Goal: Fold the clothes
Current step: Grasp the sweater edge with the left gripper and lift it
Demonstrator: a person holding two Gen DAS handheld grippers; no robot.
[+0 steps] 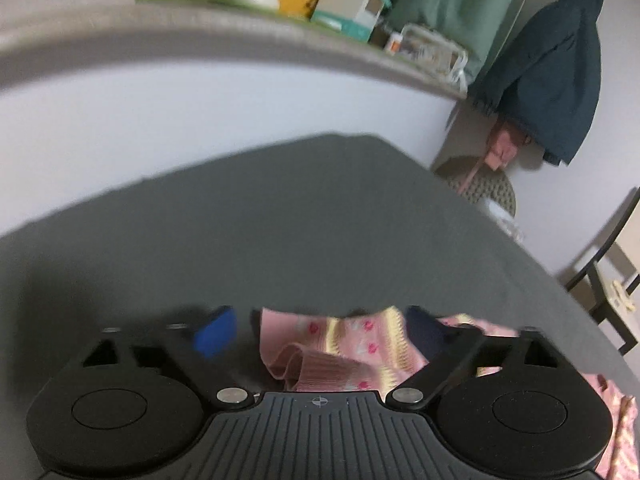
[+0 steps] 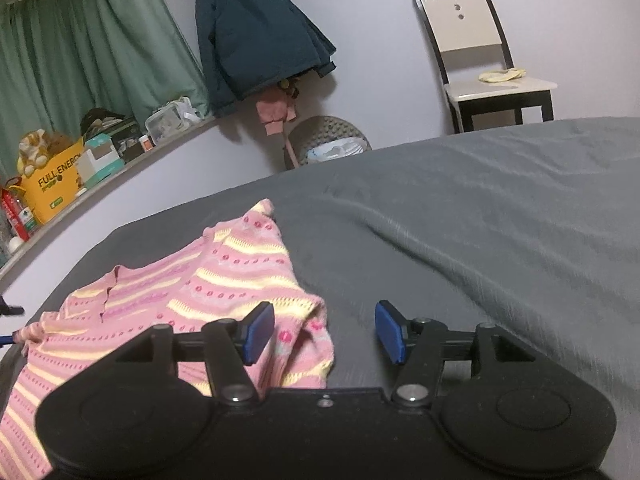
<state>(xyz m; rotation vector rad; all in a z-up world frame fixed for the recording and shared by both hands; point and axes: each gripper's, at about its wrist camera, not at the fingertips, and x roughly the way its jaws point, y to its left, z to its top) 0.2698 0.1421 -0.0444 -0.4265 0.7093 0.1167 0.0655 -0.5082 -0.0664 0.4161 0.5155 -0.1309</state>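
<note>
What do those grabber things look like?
Both are black plastic. The left gripper has a ribbed middle plate with a little crosshair mark, round black discs on each side and silver screws. The right gripper has a smooth middle, the same discs and screws. Each one ends in two flat blue pads. No cables or sleeves show.

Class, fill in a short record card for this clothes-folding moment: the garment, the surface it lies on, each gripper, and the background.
garment: pink knitted sweater with yellow stripes, lying partly spread, one edge bunched
surface: grey bedsheet
left gripper: jaws apart, bunched sweater fabric between them, pads not pressing it
right gripper: jaws apart, sweater edge just inside the left pad, not gripped
background: dark teal jacket hanging on the wall; green curtain; cream chair with dark legs
</note>
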